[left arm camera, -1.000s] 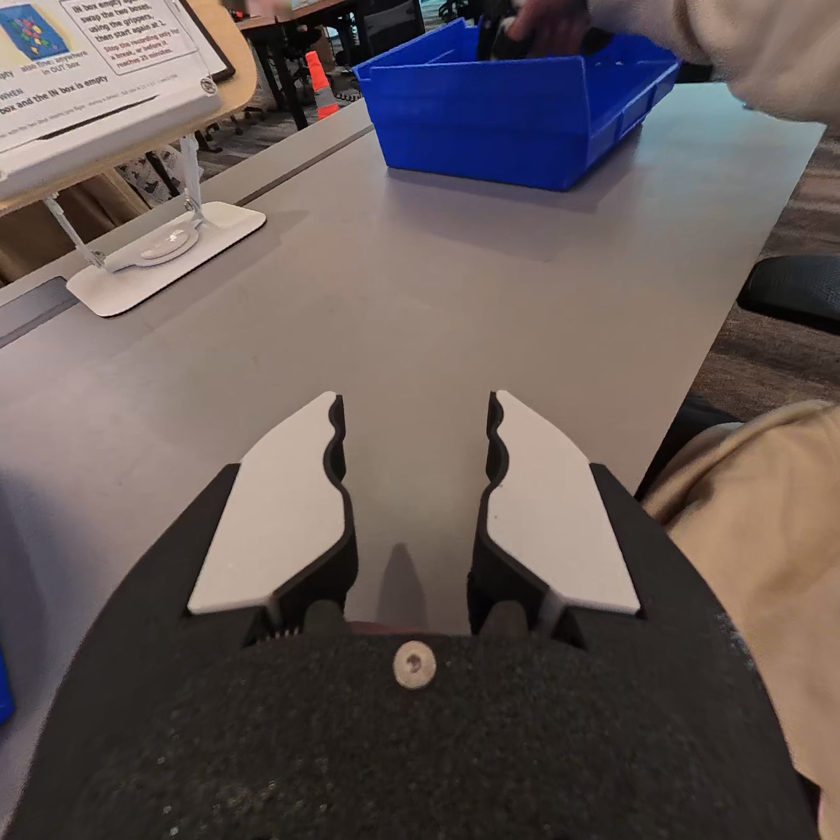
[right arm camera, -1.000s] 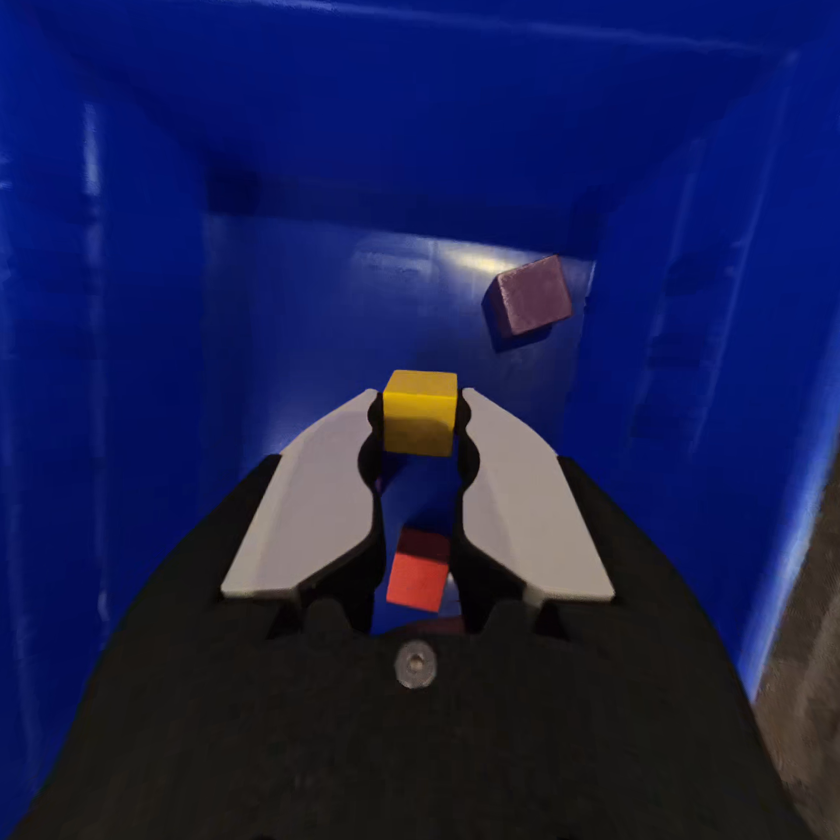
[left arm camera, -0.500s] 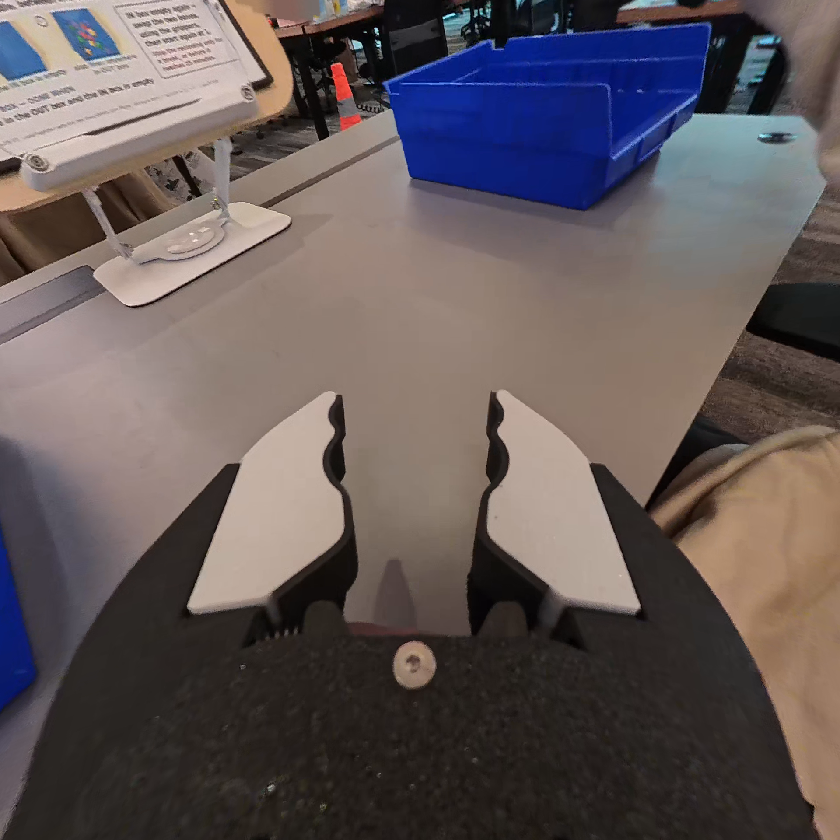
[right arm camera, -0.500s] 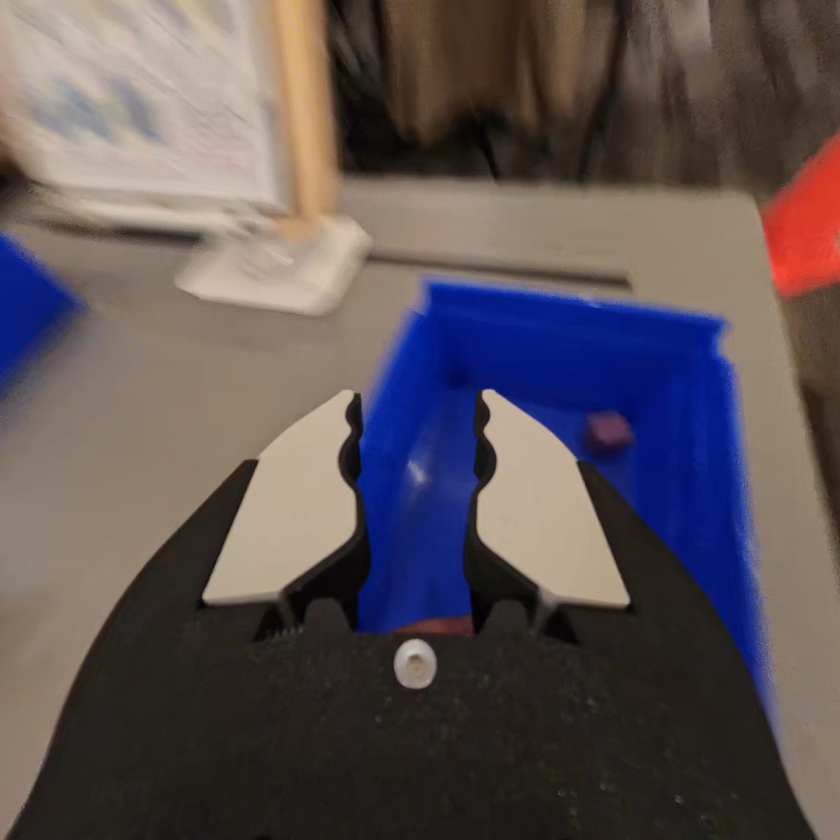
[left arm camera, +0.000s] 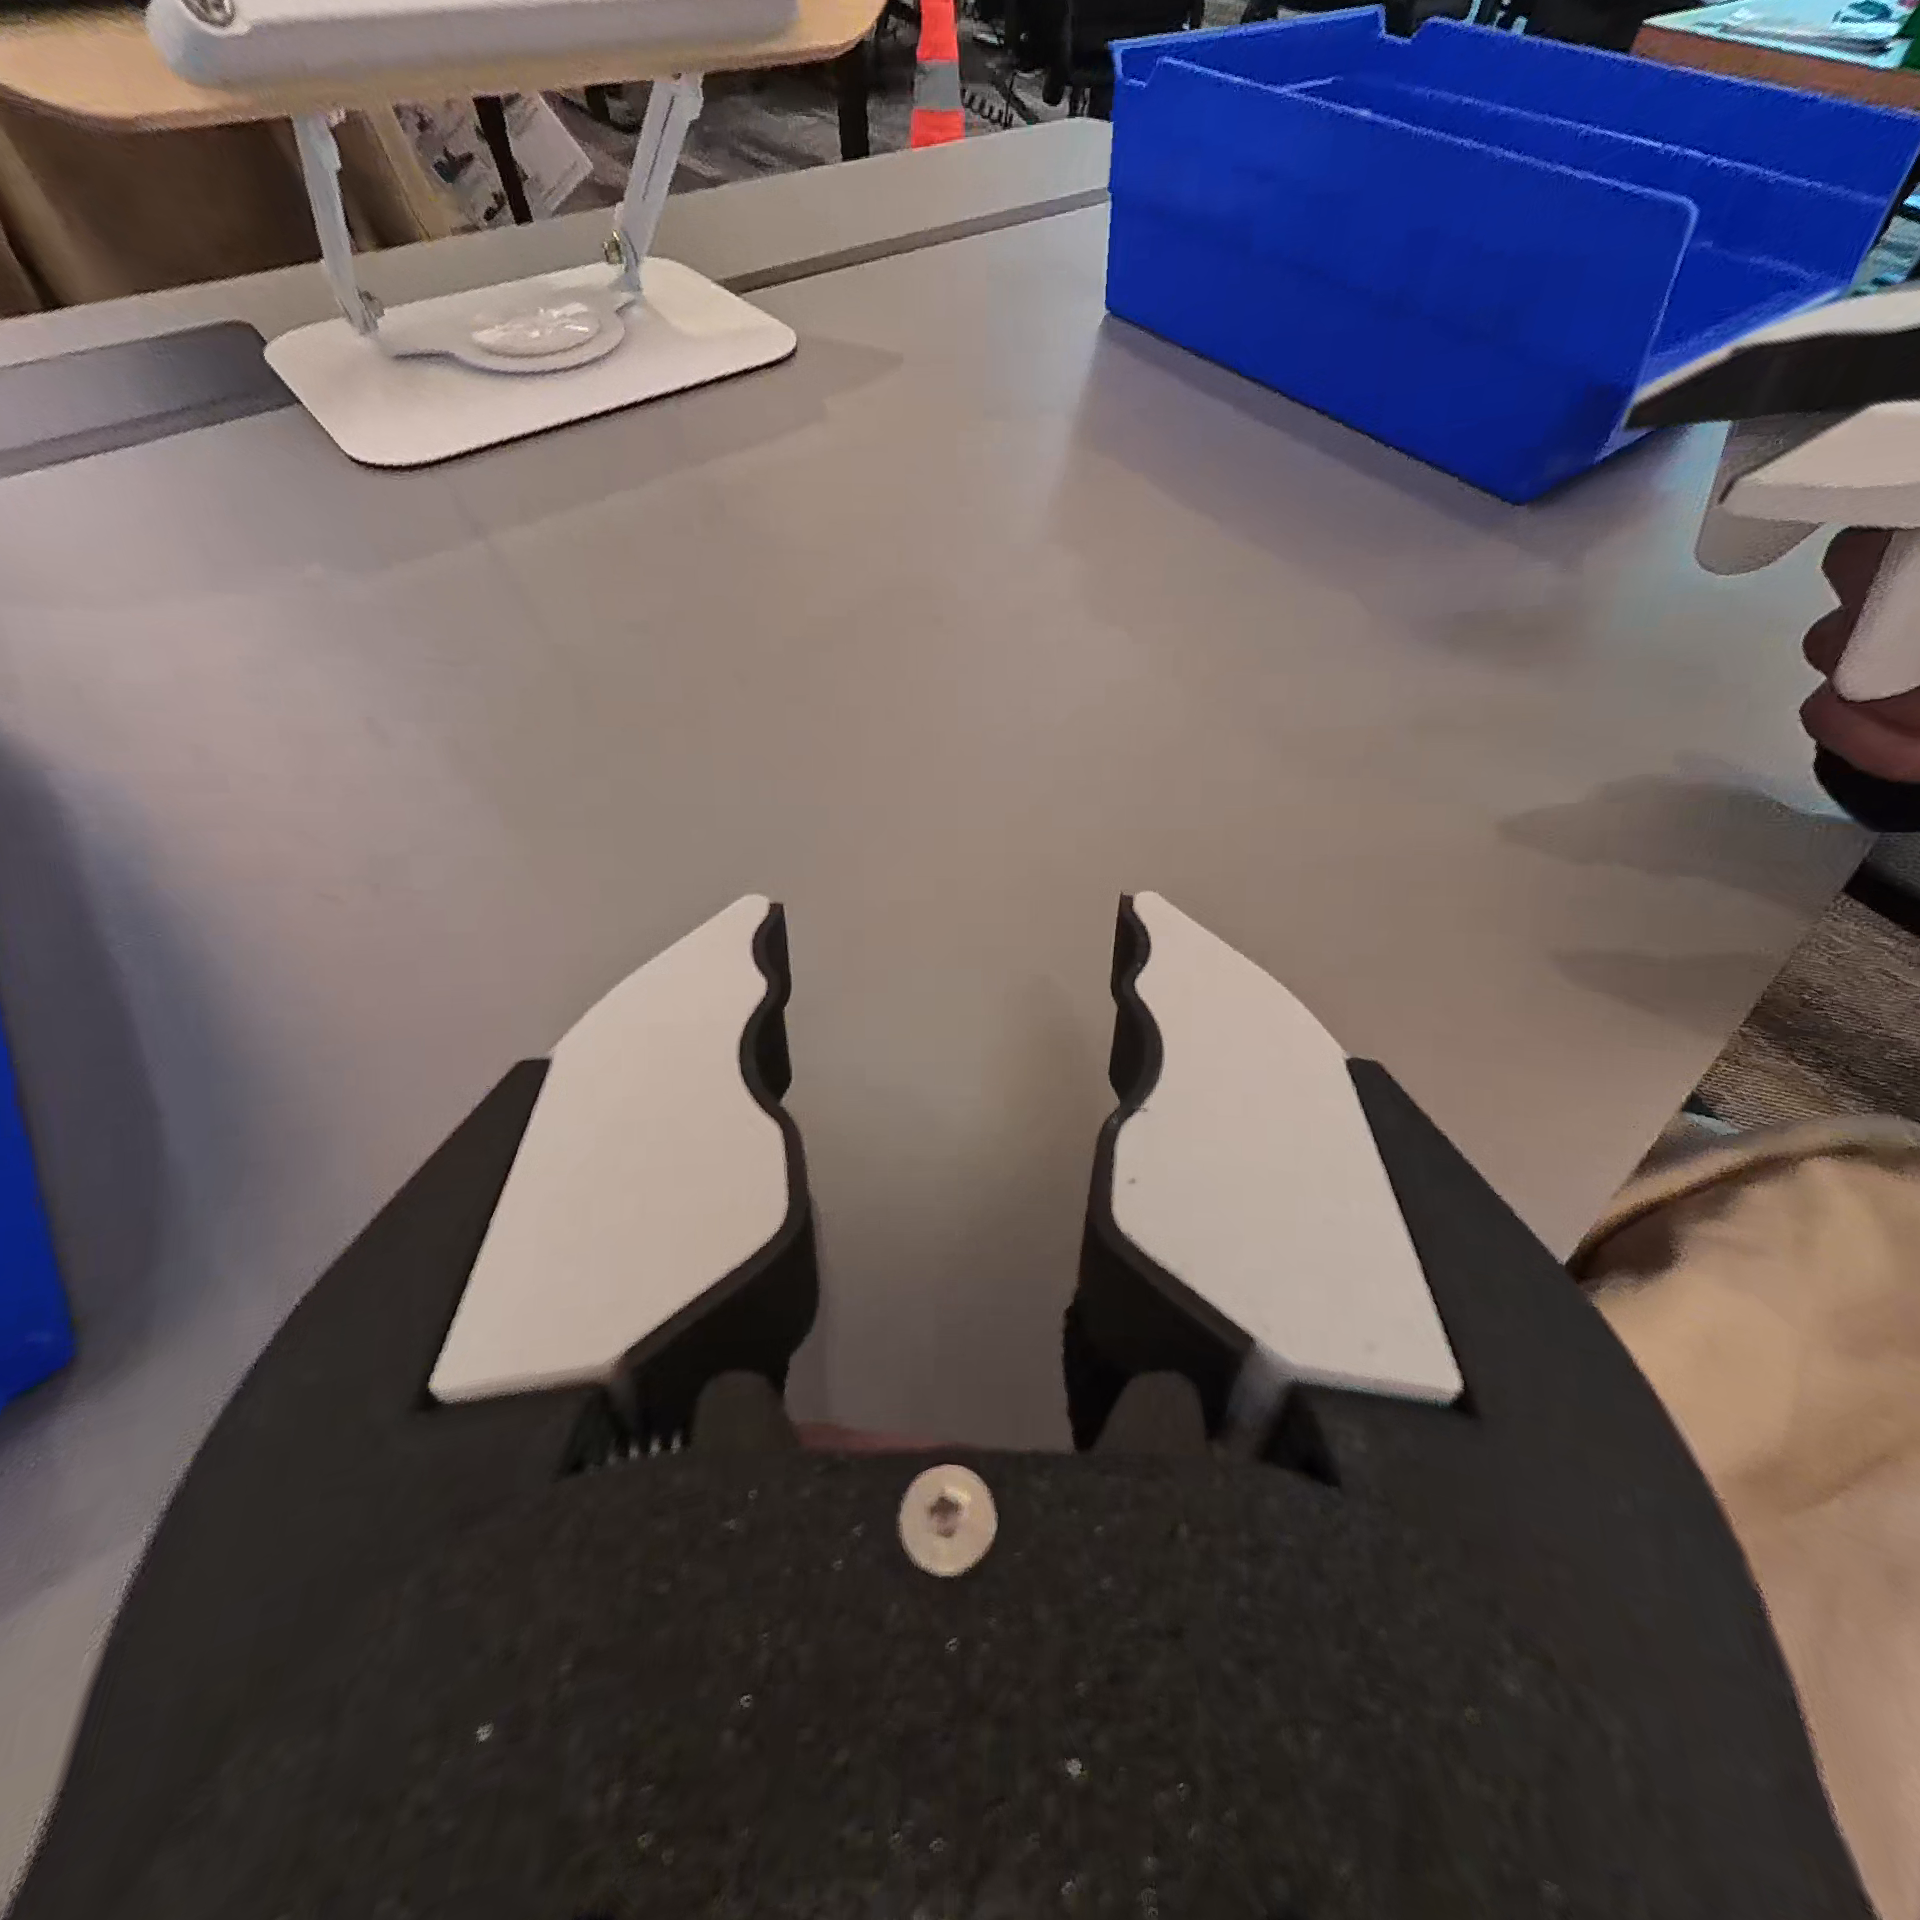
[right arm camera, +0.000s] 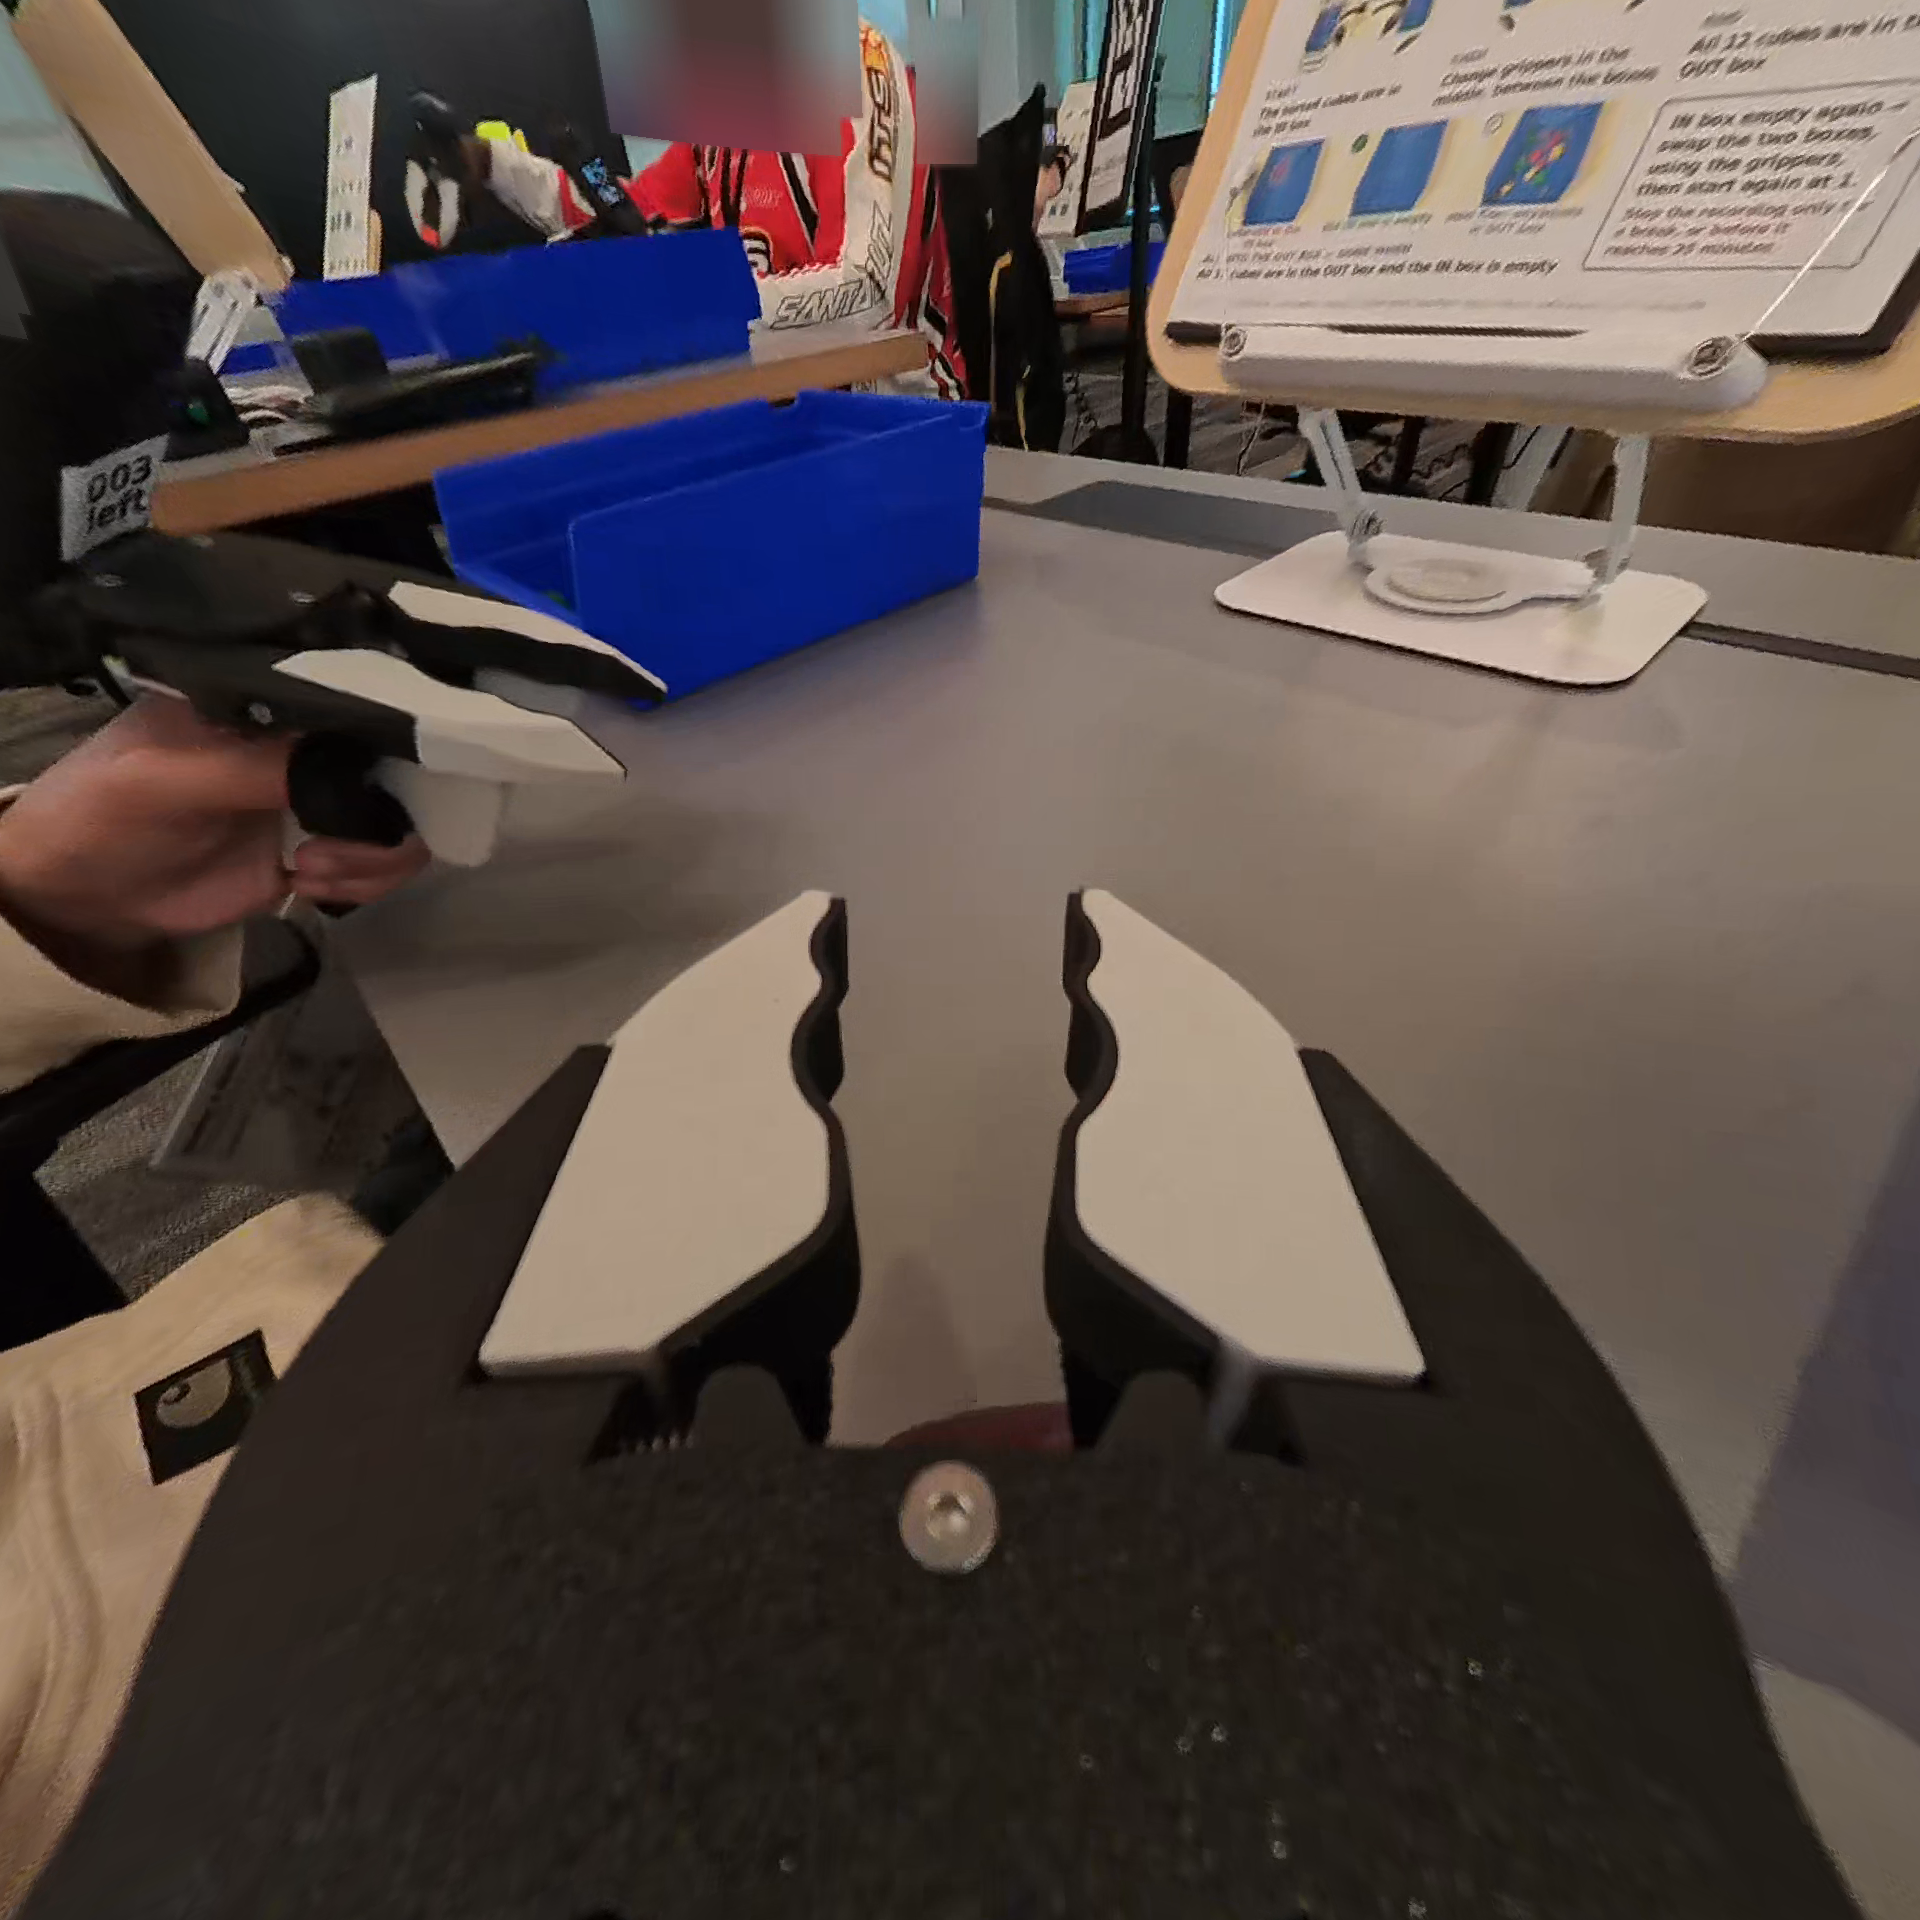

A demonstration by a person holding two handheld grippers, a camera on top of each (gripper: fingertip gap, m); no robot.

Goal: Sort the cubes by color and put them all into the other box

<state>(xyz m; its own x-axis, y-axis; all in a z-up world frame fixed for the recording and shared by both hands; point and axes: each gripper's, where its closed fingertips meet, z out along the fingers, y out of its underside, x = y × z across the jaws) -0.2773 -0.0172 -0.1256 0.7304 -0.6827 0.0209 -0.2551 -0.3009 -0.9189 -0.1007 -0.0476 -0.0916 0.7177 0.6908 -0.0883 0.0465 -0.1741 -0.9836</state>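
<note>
- Left gripper hovers low over the grey desk, jaws released with a clear gap, only bare desk surface between them.
- Right gripper is also over the desk, jaws parted, nothing gripped; just grey surface shows through the gap.
- In the left wrist view, a blue box sits well ahead and to the right of the left jaws, resting on the desk. Its inside is mostly hidden by the near wall, so no cubes can be made out from here.
- A sliver of a second blue box pokes in at the far left edge of that view, level with the left jaws.
- In the right wrist view, that blue box lies ahead and to the left of the right jaws; its inner dividers show, but its contents cannot be told.
- The cubes themselves are not visible in either view.
- A white stand with a flat base sits ahead and left of the left jaws; in the right wrist view it carries a printed instruction sheet, ahead and right of the right jaws.
- The left gripper shows from the side in the right wrist view, held by a hand in a cream sleeve, left of the right jaws.
- The right gripper's tips jut in at the right edge of the left wrist view.
</note>
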